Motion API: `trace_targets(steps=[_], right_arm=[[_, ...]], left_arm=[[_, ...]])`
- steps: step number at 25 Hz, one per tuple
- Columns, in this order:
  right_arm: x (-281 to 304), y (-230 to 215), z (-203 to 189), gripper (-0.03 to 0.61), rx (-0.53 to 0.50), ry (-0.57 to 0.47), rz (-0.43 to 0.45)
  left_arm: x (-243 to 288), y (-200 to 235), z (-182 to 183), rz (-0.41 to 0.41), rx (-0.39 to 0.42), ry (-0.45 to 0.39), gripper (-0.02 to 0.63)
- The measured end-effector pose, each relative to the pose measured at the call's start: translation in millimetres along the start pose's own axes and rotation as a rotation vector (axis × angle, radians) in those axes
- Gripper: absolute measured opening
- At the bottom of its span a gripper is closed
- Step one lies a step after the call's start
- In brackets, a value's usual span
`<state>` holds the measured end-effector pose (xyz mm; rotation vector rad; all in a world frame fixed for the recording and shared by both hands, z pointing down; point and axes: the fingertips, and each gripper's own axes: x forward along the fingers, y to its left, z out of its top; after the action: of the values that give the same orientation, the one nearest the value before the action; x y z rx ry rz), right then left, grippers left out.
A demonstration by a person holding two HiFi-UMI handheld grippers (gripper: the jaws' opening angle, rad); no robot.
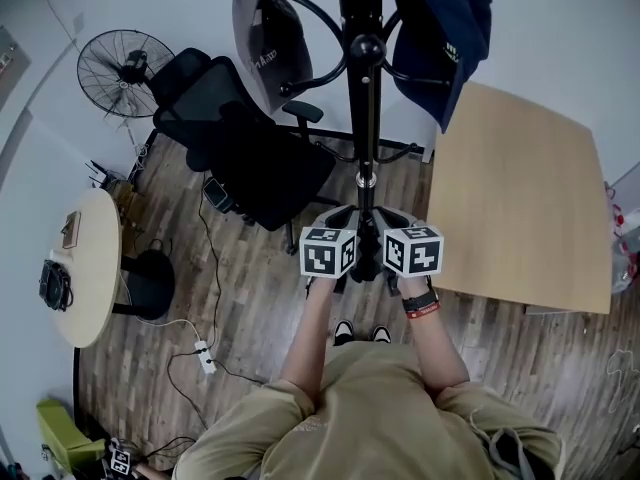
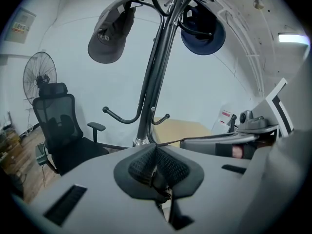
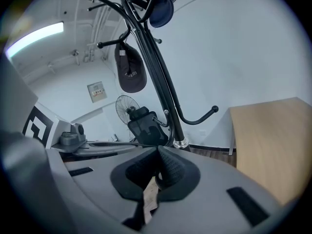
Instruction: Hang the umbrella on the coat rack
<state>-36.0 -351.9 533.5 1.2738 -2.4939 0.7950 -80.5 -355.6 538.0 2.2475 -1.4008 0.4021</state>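
Observation:
The black coat rack (image 1: 361, 78) stands straight ahead, with a grey cap (image 1: 262, 38) and a navy cap (image 1: 440, 28) on its upper hooks. My left gripper (image 1: 338, 218) and right gripper (image 1: 398, 218) sit side by side just short of its pole. In the left gripper view my left gripper (image 2: 155, 155) is shut on a thin black strap (image 2: 161, 186), and a bare lower hook (image 2: 117, 117) curves ahead. In the right gripper view my right gripper (image 3: 158, 162) is shut on a strap with a pale tag (image 3: 150, 199). The umbrella's body is hidden under the grippers.
A black office chair (image 1: 240, 138) and a floor fan (image 1: 125, 73) stand left of the rack. A wooden table (image 1: 520, 198) is close on the right. A round side table (image 1: 85, 268) and a power strip (image 1: 205, 356) with cables lie on the left floor.

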Motion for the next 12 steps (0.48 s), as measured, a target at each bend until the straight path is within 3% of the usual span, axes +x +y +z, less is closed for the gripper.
trace_targets(steps=[12], right_arm=[[17.8,-16.2,2.1,0.015,0.017,0.024,-0.029]], left_arm=[[25.5,9.8,0.2,-0.042,-0.022,0.018,0.025]])
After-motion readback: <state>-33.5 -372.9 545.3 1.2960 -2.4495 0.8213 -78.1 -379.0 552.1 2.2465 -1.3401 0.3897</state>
